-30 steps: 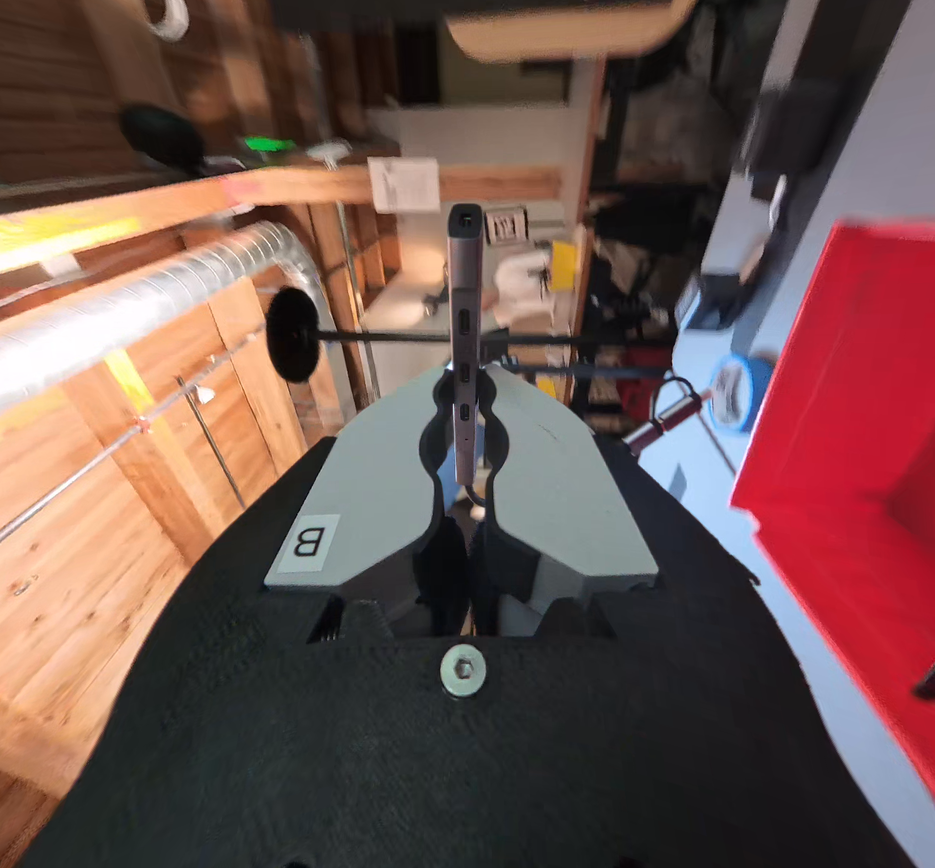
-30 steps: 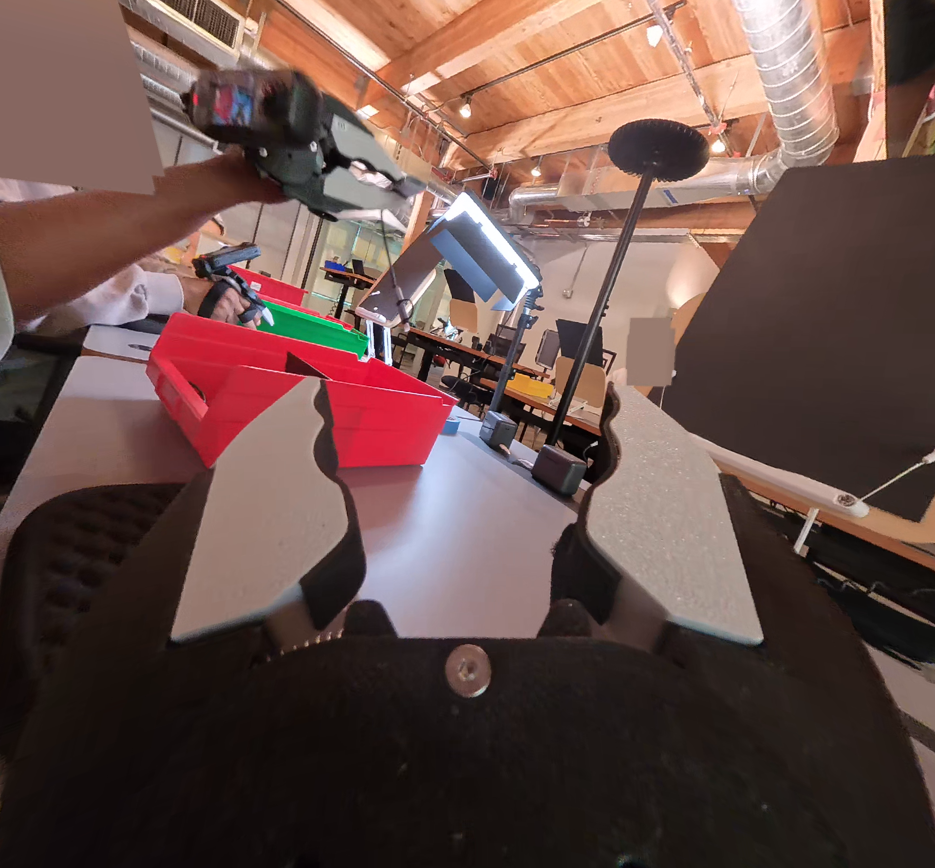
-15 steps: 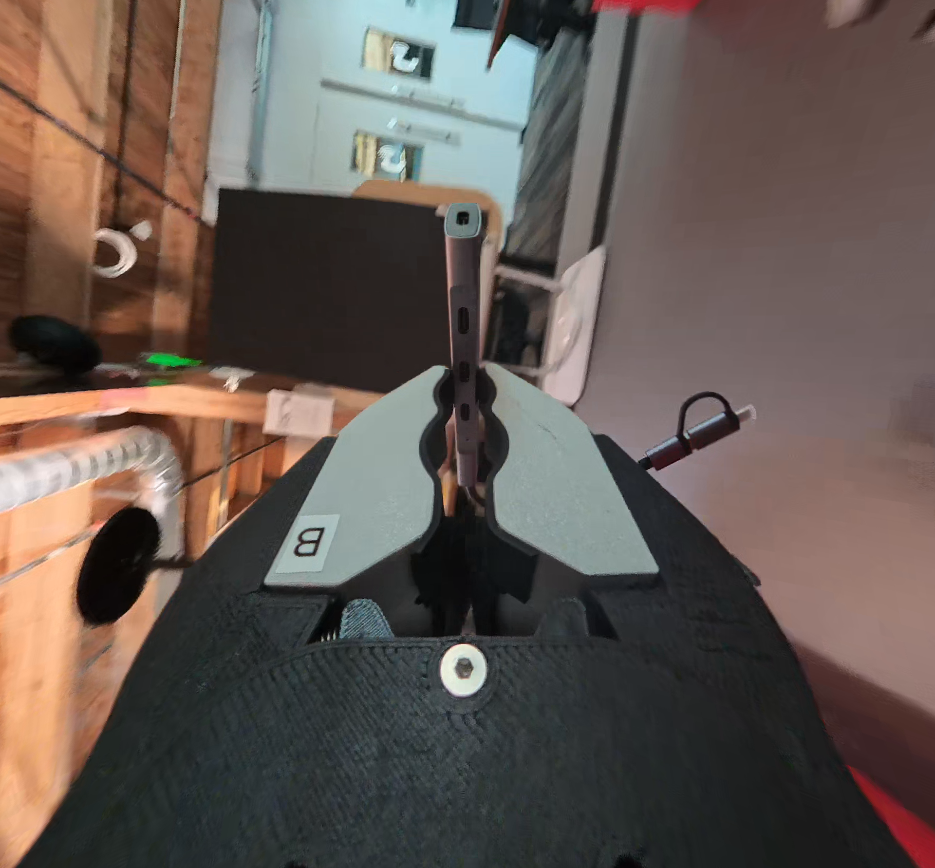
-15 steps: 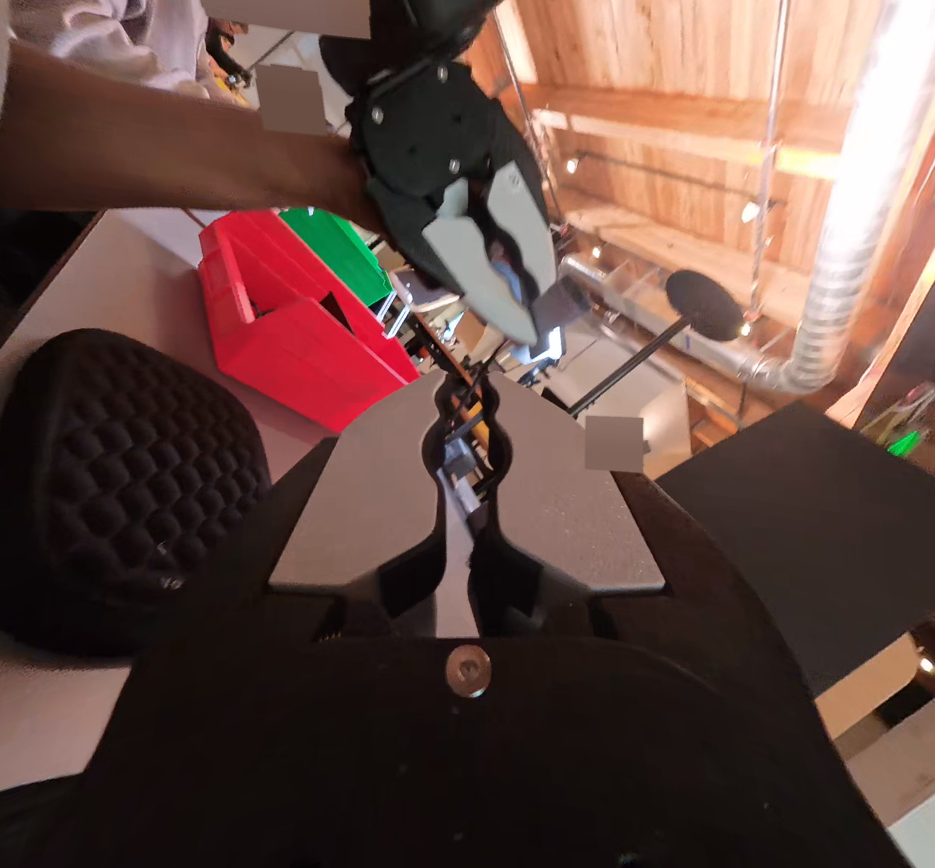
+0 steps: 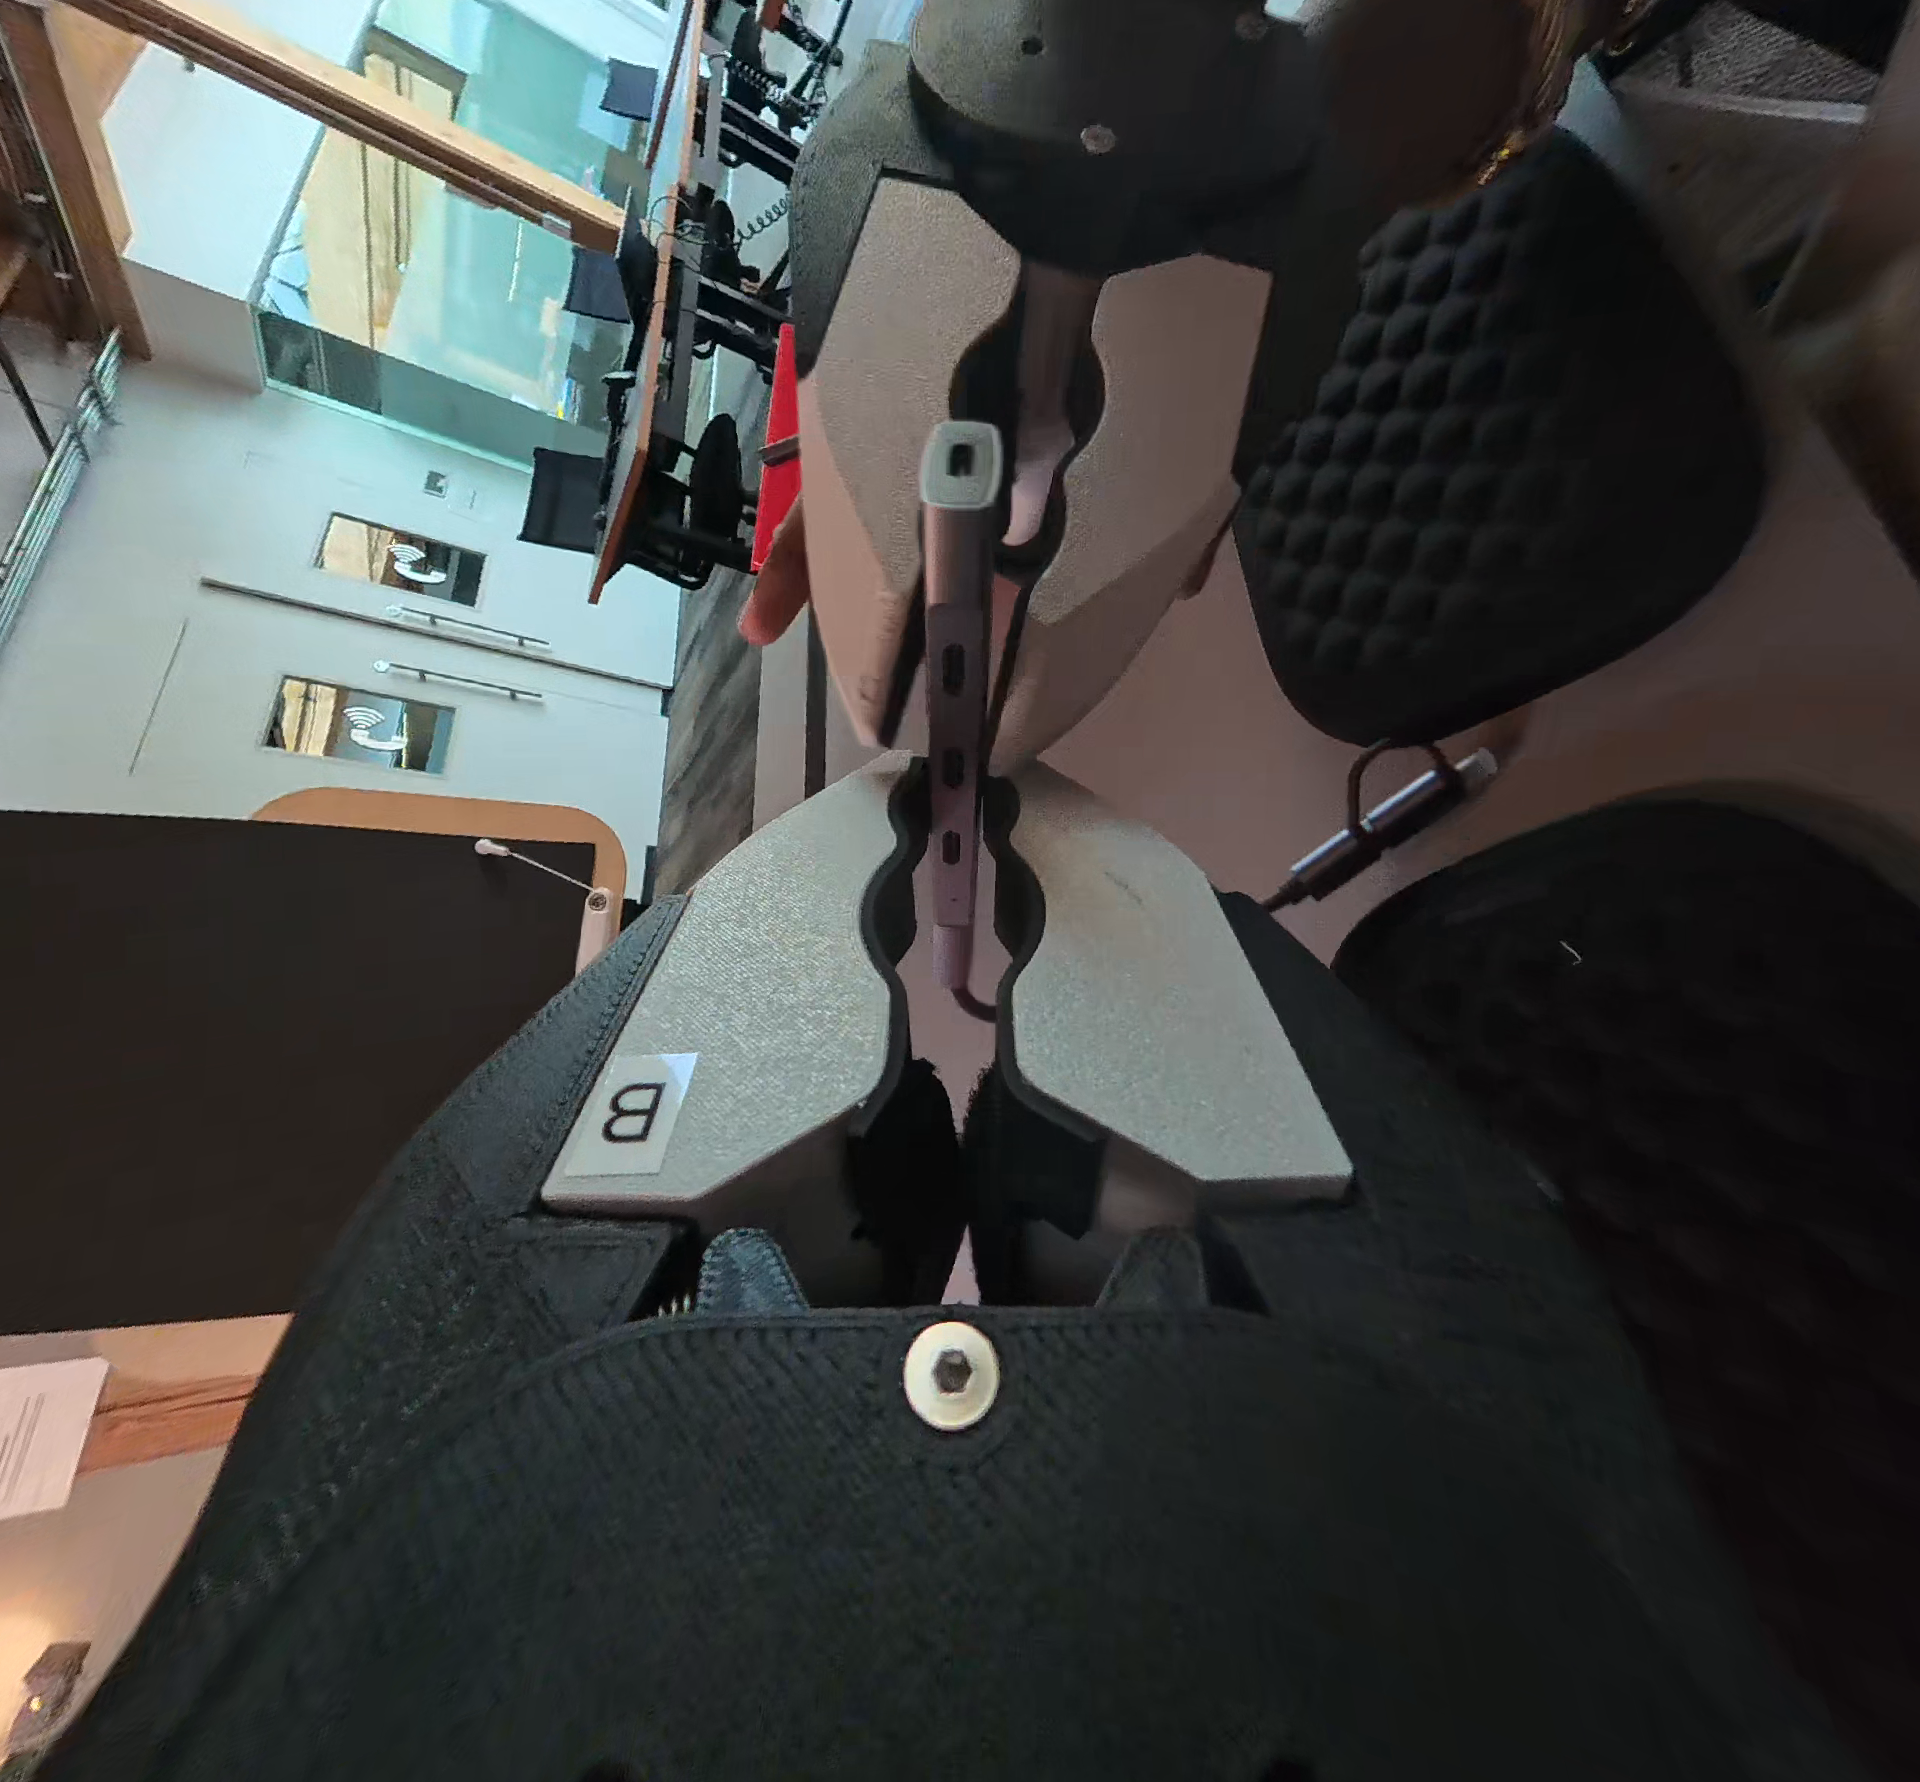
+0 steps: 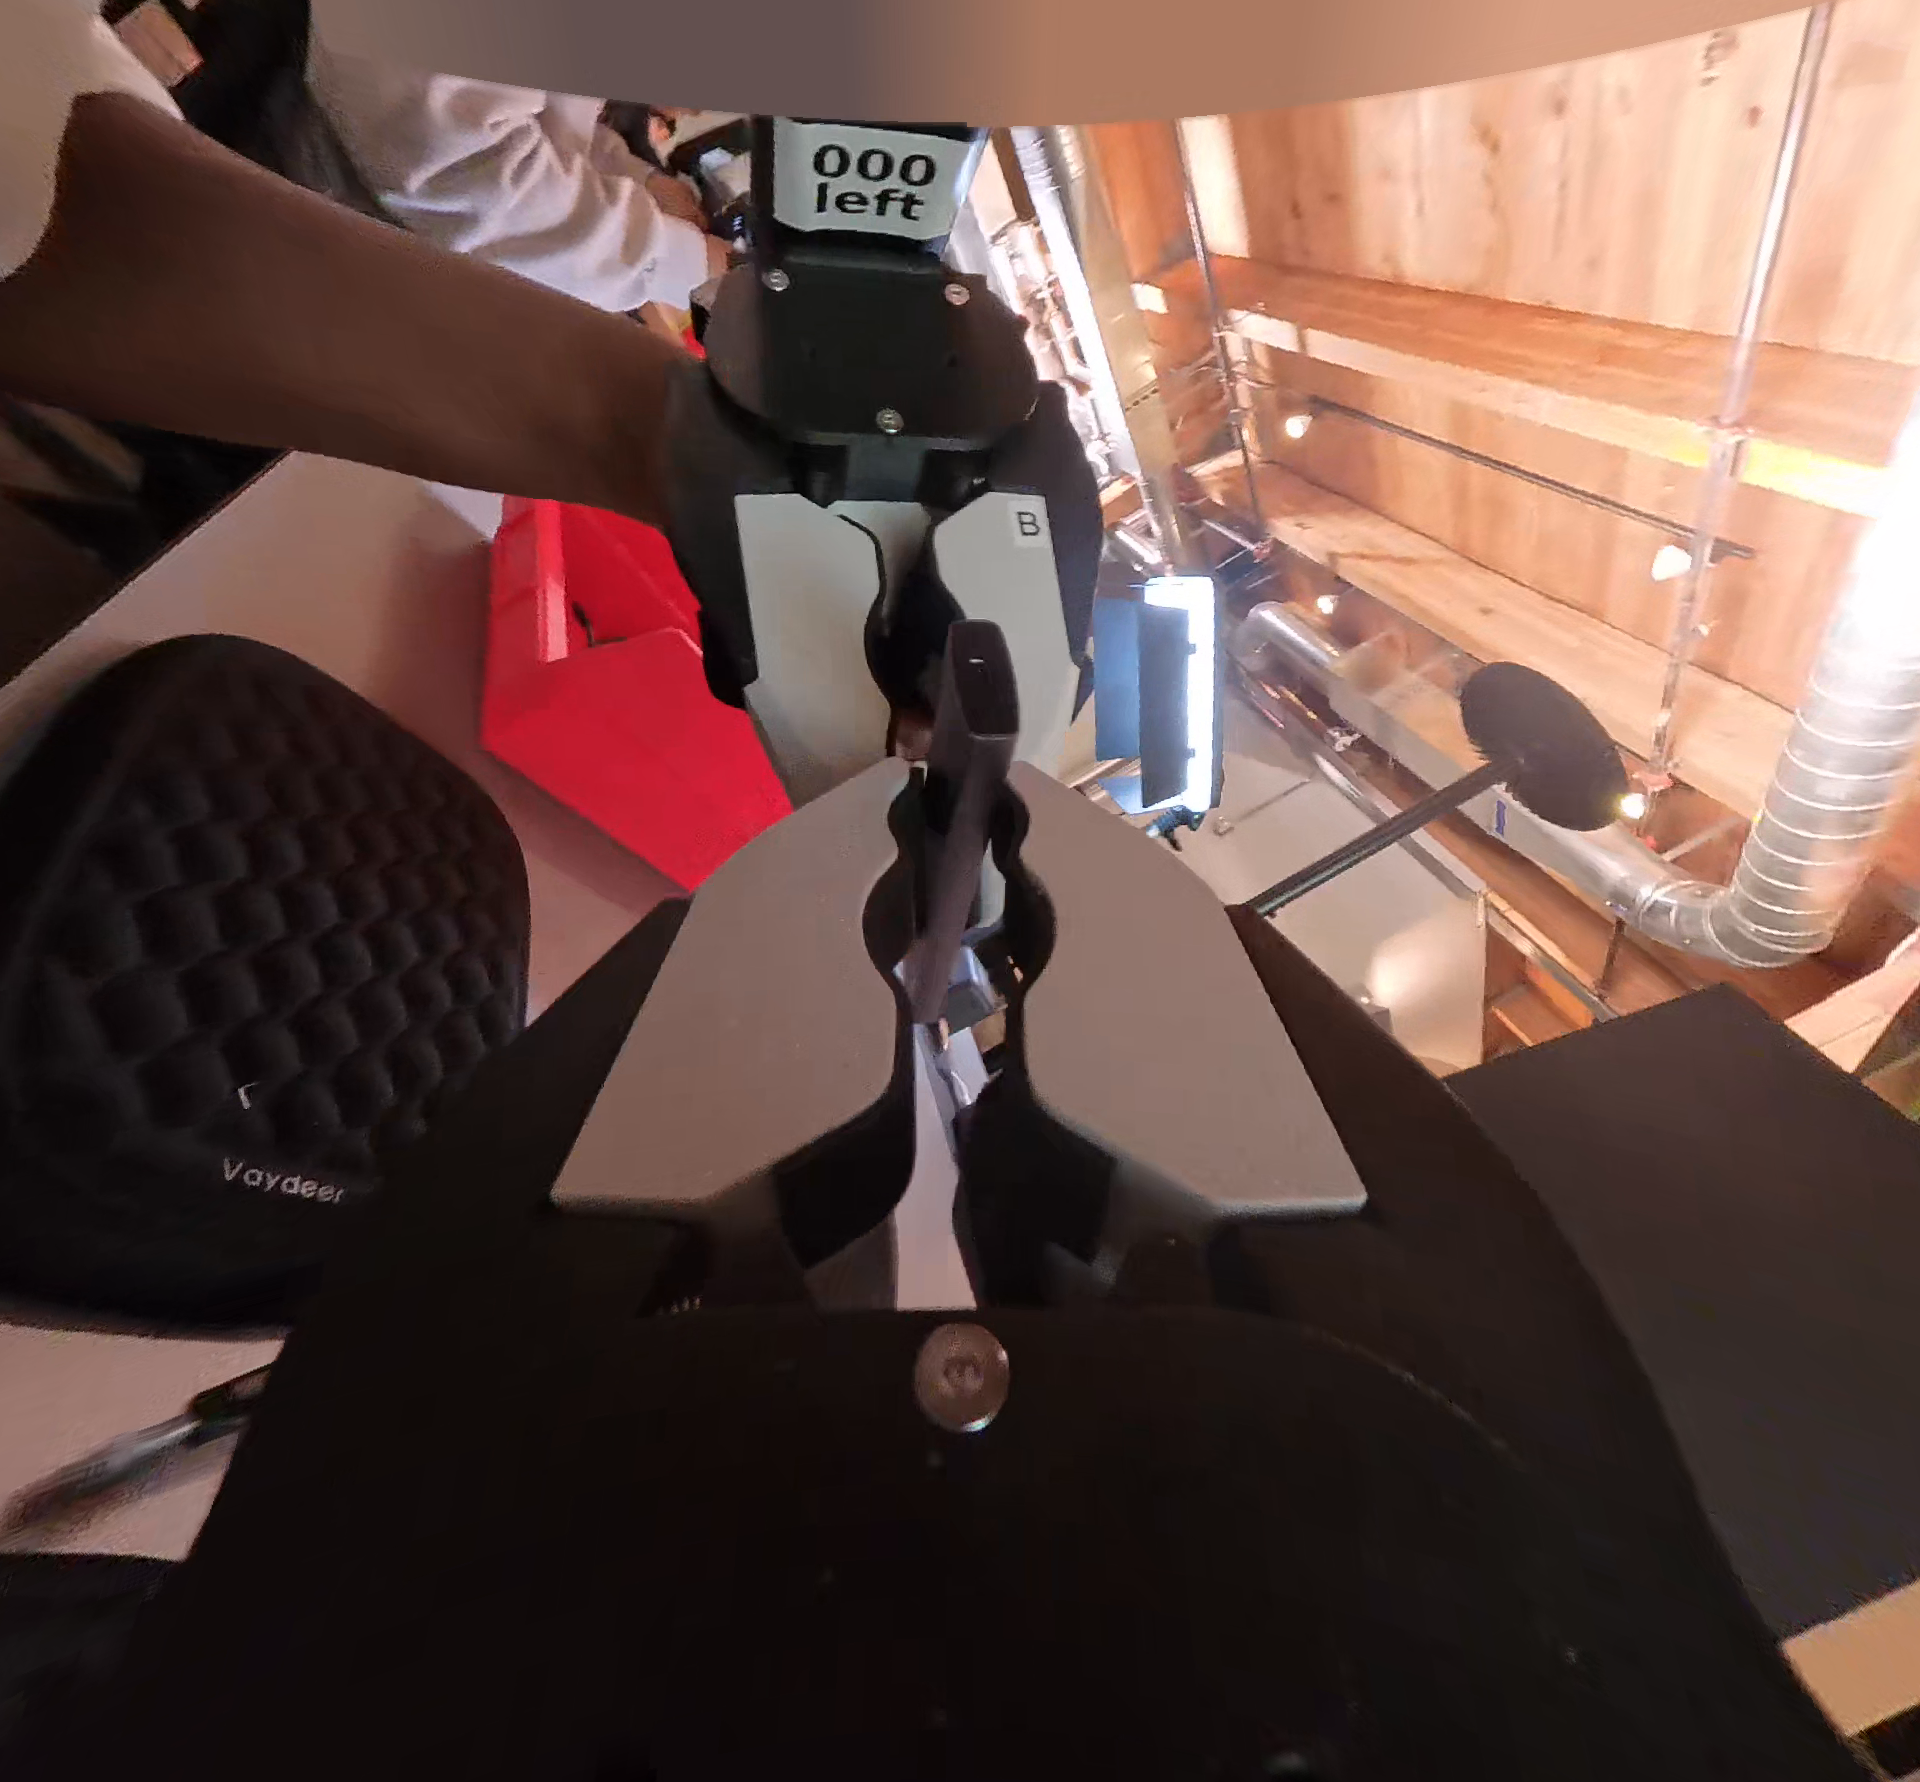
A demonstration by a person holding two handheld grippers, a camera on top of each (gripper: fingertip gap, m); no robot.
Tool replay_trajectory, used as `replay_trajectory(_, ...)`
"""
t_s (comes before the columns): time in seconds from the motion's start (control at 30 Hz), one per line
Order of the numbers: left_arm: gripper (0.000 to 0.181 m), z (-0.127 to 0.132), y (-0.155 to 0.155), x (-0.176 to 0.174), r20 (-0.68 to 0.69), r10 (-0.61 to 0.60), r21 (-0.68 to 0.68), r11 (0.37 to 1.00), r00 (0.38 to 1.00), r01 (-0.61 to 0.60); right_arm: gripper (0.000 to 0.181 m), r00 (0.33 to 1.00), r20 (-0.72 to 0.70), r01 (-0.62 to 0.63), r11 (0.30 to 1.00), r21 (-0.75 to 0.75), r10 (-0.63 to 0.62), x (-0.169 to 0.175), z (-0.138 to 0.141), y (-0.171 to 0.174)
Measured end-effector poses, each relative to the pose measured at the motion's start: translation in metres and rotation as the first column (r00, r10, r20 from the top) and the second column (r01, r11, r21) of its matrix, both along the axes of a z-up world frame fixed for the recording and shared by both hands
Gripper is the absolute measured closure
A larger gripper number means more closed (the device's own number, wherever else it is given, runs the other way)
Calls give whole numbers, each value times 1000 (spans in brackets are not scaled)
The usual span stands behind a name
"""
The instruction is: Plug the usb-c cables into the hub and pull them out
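The left gripper (image 5: 954,787) clamps the slim grey hub (image 5: 956,693) edge-on, its row of ports facing the camera. Facing it tip to tip, the right gripper (image 6: 958,797) is narrowed around the hub's far end – whether it truly grips, I cannot tell. A loose cable plug (image 5: 1392,813) lies on the bench (image 5: 1174,797), beside a black pad (image 5: 1496,444).

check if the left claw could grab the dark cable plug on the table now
Probably not: the left claw is shut on the hub, though the dark cable plug lies uncovered nearby.
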State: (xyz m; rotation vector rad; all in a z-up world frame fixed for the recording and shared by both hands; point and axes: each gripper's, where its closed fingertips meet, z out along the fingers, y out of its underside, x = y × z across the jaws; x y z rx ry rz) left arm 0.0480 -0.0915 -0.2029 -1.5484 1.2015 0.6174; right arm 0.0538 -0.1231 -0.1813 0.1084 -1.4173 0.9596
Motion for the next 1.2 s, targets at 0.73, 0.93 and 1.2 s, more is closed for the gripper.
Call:
replay_trajectory(0.73,173,-6,6,12,418,-118,65,993,901,100,169,908,92,-344,854,-392,408,18,2,16)
replay_trajectory(0.93,173,-18,3,17,440,-124,-19,989,889,147,172,886,175,-342,860,-379,430,21,-8,9)
replay_trajectory(1.2,152,0,-8,2,559,-61,81,997,827,19,172,909,142,-289,839,-461,391,19,2,27)
